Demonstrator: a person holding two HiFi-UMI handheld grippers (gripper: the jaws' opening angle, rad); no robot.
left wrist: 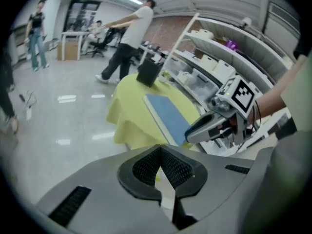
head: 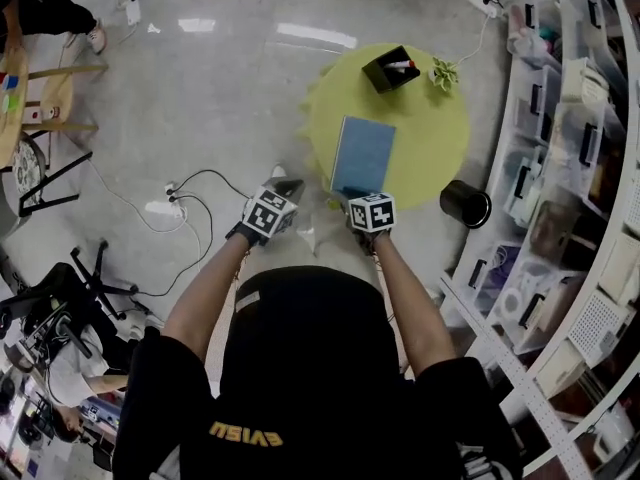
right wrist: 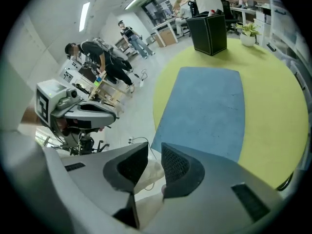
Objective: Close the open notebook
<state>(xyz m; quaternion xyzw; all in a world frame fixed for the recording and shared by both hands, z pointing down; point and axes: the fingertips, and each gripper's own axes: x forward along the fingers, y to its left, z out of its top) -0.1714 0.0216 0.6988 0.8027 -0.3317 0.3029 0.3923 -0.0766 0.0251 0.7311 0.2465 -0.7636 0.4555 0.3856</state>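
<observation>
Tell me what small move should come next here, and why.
Probably just draw the right gripper back from the table. The notebook already lies shut and flat there, and that gripper's jaws stand apart, holding nothing.

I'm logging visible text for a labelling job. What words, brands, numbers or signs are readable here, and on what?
"EVISU": yellow print on the back of the person's black shirt, upside down in the head view.
Two marker cubes: black-and-white squares only, no letters.
Blue notebook: no print visible on its cover.
Shelf bins: any labels are too small to read.
</observation>
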